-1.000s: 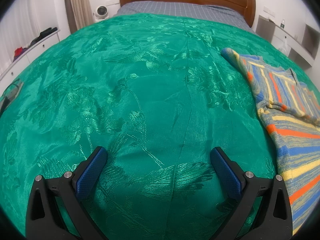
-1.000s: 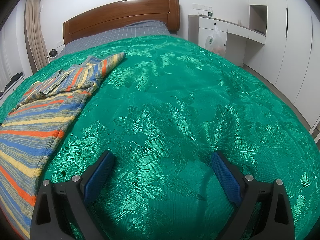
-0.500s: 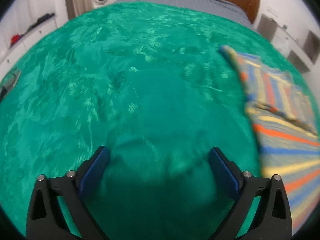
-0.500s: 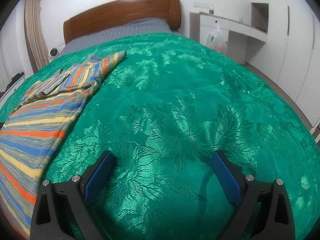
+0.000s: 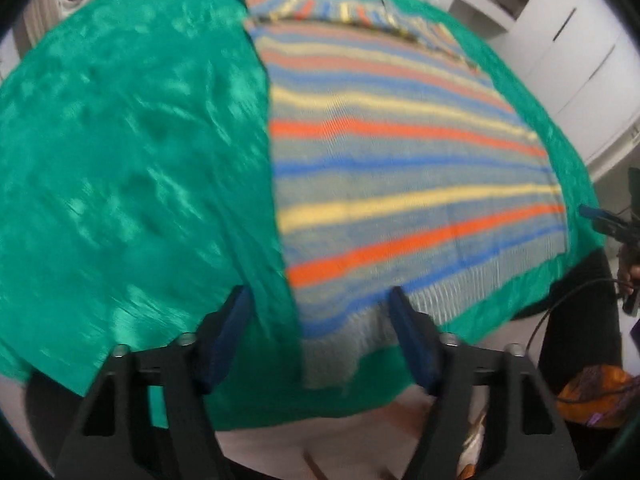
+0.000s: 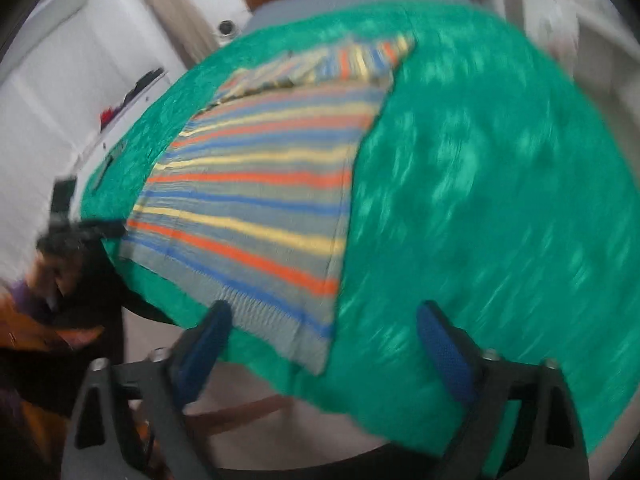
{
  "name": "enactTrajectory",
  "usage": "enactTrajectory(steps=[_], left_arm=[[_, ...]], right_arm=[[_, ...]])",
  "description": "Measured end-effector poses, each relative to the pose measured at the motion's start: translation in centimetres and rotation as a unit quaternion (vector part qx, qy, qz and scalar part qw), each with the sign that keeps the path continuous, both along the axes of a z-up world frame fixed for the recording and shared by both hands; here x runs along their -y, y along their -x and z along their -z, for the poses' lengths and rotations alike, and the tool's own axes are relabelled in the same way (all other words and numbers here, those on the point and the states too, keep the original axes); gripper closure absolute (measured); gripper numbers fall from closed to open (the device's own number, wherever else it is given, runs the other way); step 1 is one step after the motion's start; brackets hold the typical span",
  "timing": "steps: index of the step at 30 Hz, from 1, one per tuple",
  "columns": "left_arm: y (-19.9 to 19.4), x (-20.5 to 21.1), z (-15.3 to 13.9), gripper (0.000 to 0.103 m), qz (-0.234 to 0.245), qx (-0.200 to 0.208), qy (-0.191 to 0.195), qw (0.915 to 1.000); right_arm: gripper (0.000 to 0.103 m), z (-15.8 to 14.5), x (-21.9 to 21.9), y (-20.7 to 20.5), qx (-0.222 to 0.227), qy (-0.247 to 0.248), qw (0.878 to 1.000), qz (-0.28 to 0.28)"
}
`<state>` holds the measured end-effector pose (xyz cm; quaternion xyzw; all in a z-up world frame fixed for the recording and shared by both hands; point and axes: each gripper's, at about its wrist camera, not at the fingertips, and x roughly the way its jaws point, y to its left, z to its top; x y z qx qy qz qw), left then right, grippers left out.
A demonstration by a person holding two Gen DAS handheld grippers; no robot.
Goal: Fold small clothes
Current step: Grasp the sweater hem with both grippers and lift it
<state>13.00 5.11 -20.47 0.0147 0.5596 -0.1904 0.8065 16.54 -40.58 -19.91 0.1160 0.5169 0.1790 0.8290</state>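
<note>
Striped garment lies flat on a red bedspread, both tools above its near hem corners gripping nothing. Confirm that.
Not quite: the bedspread is green, not red, as the left wrist view shows. The rest holds: the striped garment lies flat on it, and the left tool and right tool each hang over a near hem corner, jaws apart and just closing in, gripping nothing.

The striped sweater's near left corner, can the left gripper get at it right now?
Probably yes. The left gripper is open with that corner of the striped sweater framed between its fingers, its jaws having just been closing, and nothing lies on the green bedspread in between.
</note>
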Motion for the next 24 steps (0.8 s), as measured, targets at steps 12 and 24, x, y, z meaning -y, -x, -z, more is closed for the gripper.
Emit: enactTrajectory(steps=[12,24], left_arm=[[1.2,1.3,0.1,0.099,-0.003,-0.003,0.008,1.0],[-6.3,-3.6,-6.4,0.099,-0.079,0.044,0.203,0.9751]], right_arm=[[0.096,2.4,-3.0,-1.3,-0.067,-0.005,0.998,-0.012],[0.096,-5.2,0.3,-5.9,0.032,-0.134,0.989,0.05]])
